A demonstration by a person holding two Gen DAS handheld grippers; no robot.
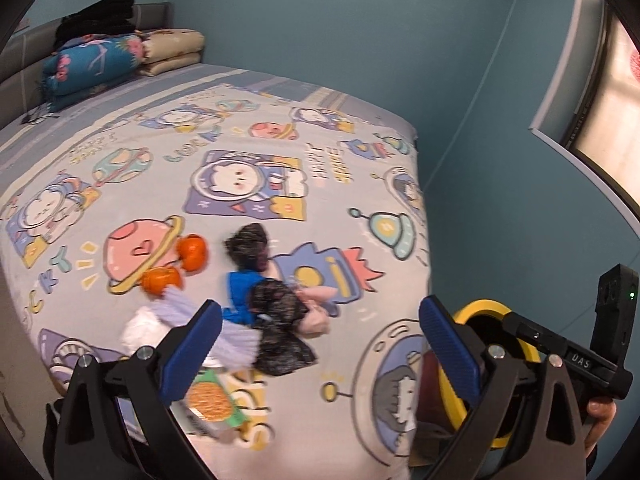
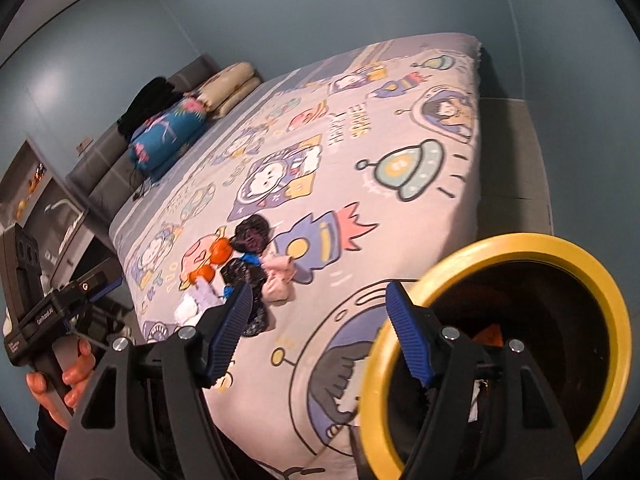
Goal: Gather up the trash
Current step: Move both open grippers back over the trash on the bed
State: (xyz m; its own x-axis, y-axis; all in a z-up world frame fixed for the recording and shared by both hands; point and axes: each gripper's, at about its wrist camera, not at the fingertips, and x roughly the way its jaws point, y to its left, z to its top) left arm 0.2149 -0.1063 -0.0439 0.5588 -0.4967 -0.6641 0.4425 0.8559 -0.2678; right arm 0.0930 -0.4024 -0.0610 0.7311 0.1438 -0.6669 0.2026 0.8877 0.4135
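Observation:
A heap of trash lies on the cartoon bed sheet (image 1: 120, 128): two orange peels (image 1: 192, 256), black crumpled bags (image 1: 280, 320), a blue piece (image 1: 240, 292), pink wads (image 1: 316, 314), white and lilac paper (image 1: 160, 320) and a green snack packet (image 1: 212, 400). My left gripper (image 1: 320, 352) hovers open just short of the heap, nothing between its fingers. A yellow-rimmed bin (image 2: 580, 280) stands at the bed's near corner, with an orange scrap inside. My right gripper (image 2: 318, 336) is open and empty, its right finger (image 2: 408, 340) in front of the bin's rim. The heap (image 2: 248, 272) lies beyond it.
Folded quilts (image 1: 92, 60), beige pillows (image 1: 172, 48) and black clothes (image 1: 96, 12) lie at the bed's head. A window (image 1: 612, 100) is on the right wall. A shelf unit (image 2: 40, 184) stands left of the bed. A hand (image 2: 72, 372) grips the left tool's handle.

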